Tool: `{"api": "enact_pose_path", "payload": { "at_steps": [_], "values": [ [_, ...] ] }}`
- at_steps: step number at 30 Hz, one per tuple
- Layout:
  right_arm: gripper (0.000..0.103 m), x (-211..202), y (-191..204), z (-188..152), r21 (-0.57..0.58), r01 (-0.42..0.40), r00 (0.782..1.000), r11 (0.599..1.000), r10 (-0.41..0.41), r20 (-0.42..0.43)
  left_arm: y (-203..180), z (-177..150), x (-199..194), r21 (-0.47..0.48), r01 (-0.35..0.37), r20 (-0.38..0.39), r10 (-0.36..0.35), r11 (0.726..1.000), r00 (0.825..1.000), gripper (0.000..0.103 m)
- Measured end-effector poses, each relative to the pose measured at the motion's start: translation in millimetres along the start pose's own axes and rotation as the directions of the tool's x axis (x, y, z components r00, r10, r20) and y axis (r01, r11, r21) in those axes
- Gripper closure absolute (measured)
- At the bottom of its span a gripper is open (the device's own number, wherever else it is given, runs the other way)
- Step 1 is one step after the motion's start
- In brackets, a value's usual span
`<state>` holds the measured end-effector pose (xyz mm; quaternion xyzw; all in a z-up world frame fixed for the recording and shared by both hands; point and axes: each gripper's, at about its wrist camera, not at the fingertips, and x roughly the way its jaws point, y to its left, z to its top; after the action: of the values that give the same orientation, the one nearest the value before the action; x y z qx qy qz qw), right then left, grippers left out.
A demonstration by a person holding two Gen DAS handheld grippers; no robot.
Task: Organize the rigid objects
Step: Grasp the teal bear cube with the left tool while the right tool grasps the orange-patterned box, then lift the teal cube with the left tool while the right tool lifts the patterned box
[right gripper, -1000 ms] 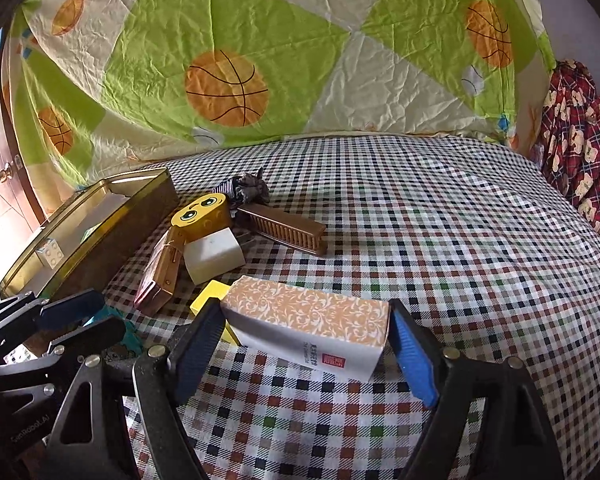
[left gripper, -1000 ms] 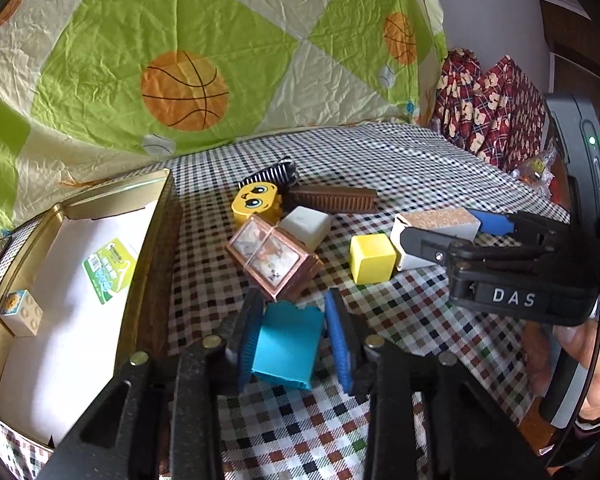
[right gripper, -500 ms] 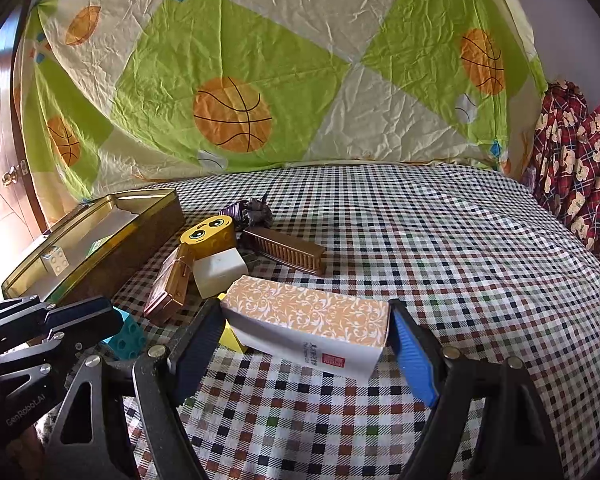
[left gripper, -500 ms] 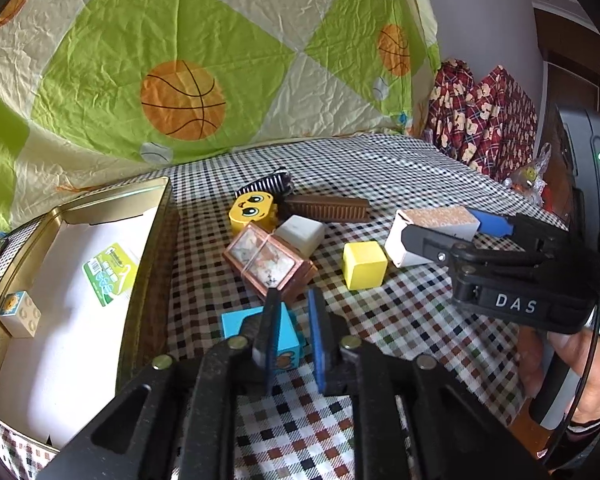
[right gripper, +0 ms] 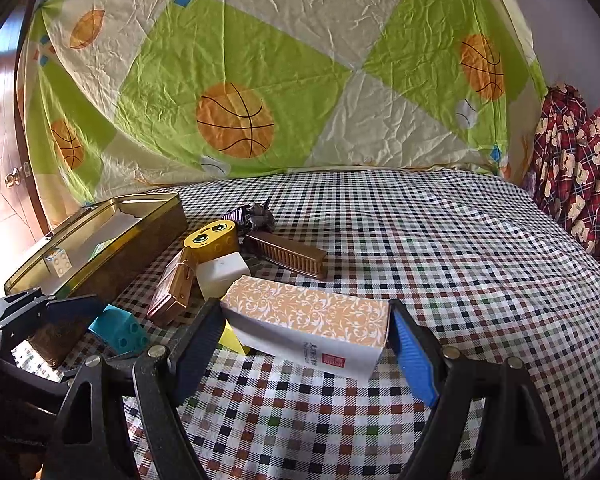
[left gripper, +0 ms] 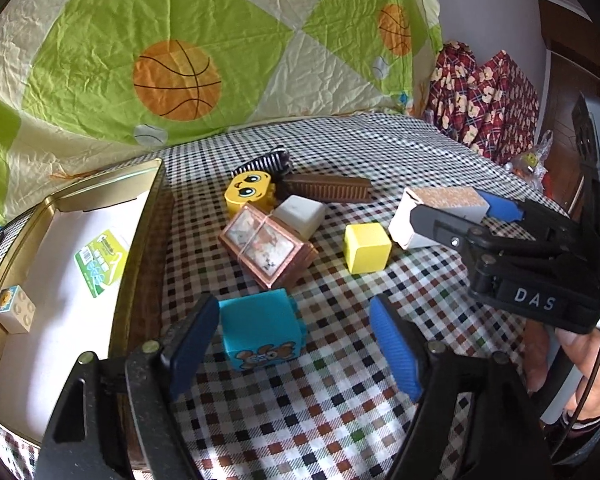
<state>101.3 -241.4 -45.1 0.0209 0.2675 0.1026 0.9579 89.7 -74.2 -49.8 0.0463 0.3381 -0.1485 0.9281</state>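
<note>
My left gripper (left gripper: 296, 344) is open; a teal toy block (left gripper: 262, 332) with a bear picture stands between the fingers, against the left pad and apart from the right one. It also shows in the right wrist view (right gripper: 118, 330). My right gripper (right gripper: 304, 348) has its two pads against the ends of a long orange-patterned white box (right gripper: 312, 324), which looks raised off the checked cloth. In the left wrist view that box (left gripper: 440, 210) sits in the right gripper (left gripper: 460, 216).
A gold tin (left gripper: 140, 256) lined with white paper stands at left, holding a small white block (left gripper: 14, 308). On the cloth lie a yellow cube (left gripper: 366, 246), a copper framed box (left gripper: 266, 246), a white block (left gripper: 300, 214), a yellow face block (left gripper: 250, 194) and a brown comb-like bar (left gripper: 326, 188).
My left gripper closed over the teal block half a second ago, then opened wide; the block now stands upright between the fingers. The right gripper kept hold of the long box.
</note>
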Motion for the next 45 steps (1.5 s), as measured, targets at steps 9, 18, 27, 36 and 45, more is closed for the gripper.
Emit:
{"api": "enact_pose_path", "payload": {
  "at_steps": [9, 18, 27, 36, 45],
  "values": [
    [0.021, 0, 0, 0, -0.001, -0.004, 1.0, 1.0, 0.004, 0.0, 9, -1, 2, -0.03, -0.015, -0.027, 0.015, 0.999, 1.0, 0.006],
    [0.021, 1, 1, 1, -0.007, -0.003, 1.0, 1.0, 0.003, -0.014, 1, 0, 11, 0.023, -0.076, -0.068, 0.077, 0.997, 0.995, 0.025],
    [0.021, 3, 1, 1, -0.009, -0.004, 1.0, 1.0, 0.004, -0.018, -2, -1, 8, 0.024, -0.149, -0.034, 0.15, 0.989, 0.988, 0.043],
    [0.021, 2, 1, 0, -0.009, -0.005, 1.0, 1.0, 0.005, -0.015, 22, 0, 27, -0.094, 0.036, -0.162, -0.051, 0.995, 0.985, 0.05],
    [0.021, -1, 1, -1, -0.007, -0.006, 1.0, 1.0, 0.006, 0.006, 12, -4, 10, -0.058, 0.003, -0.071, -0.007, 0.998, 0.997, 0.061]
  ]
}}
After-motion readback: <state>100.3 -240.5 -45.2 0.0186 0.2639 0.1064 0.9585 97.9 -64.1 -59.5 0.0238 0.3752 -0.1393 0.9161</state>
